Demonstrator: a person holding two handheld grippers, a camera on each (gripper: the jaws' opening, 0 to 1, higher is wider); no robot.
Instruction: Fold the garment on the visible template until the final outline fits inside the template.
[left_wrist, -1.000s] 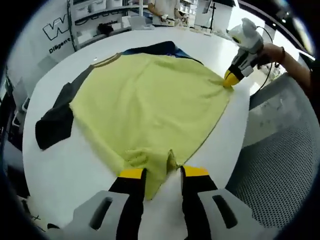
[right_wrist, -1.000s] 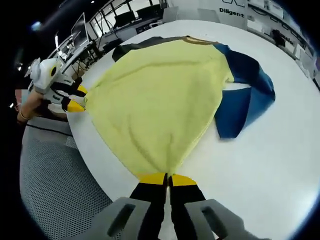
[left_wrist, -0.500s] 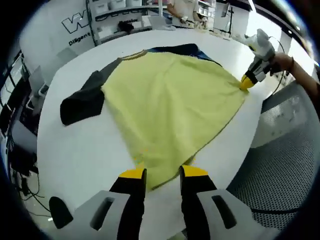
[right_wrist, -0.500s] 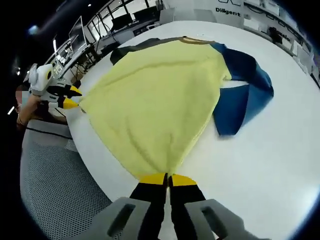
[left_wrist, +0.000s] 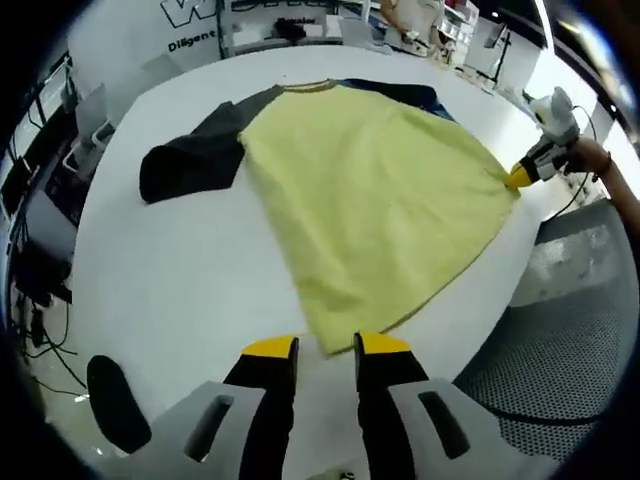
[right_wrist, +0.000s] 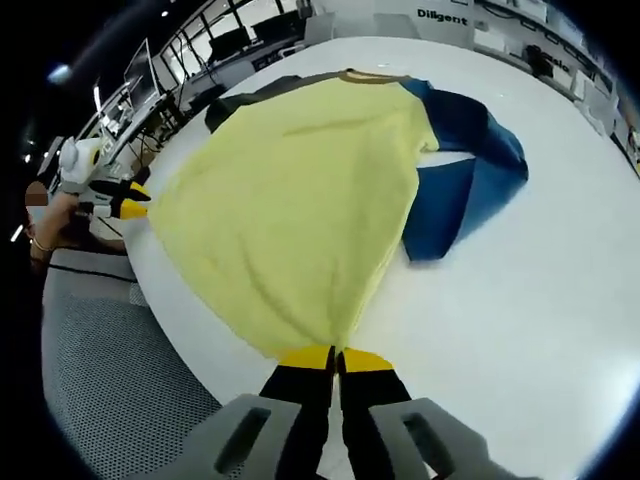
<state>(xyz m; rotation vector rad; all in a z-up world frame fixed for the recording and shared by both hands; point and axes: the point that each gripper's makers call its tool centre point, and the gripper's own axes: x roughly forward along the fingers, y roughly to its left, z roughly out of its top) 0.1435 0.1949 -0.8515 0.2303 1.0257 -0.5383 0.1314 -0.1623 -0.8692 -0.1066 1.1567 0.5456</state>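
Yellow shirt (left_wrist: 380, 200) lies spread on the white table (left_wrist: 170, 290); the right gripper (right_wrist: 335, 357) pinches its near hem. The left gripper (left_wrist: 326, 346) stands narrowly open just off the hem corner.

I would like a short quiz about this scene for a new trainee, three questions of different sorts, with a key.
1. True or false: the right gripper is shut on the hem of the yellow shirt.
2. What colour is the sleeve lying in front of the right gripper? A) blue B) red C) white
3. Fill in: the left gripper has its jaws ____ just off the shirt's corner.

Key: 1 true; 2 A; 3 open.
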